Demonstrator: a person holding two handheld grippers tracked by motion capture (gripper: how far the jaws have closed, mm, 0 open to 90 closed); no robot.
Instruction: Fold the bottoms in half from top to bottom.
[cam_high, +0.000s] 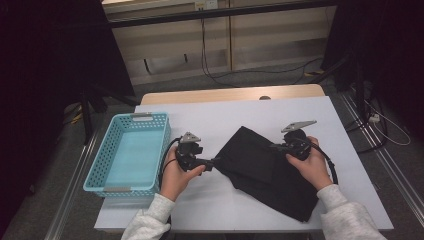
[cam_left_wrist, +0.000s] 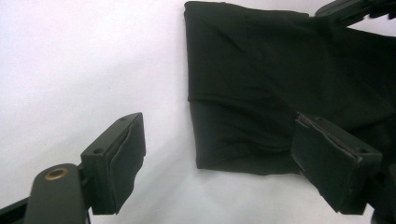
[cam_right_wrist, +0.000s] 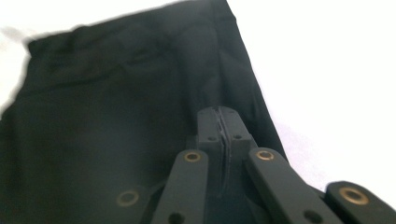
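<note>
A folded black cloth (cam_high: 265, 170) lies on the white table (cam_high: 220, 200), right of centre. The right gripper (cam_high: 280, 146) is over its upper right part, jaws clenched together; whether they pinch fabric I cannot tell. The left gripper (cam_high: 216, 162) sits at the cloth's left corner, its 2 jaws spread wide, one over the fabric. A blue basket (cam_high: 127, 187) stands at the left.
</note>
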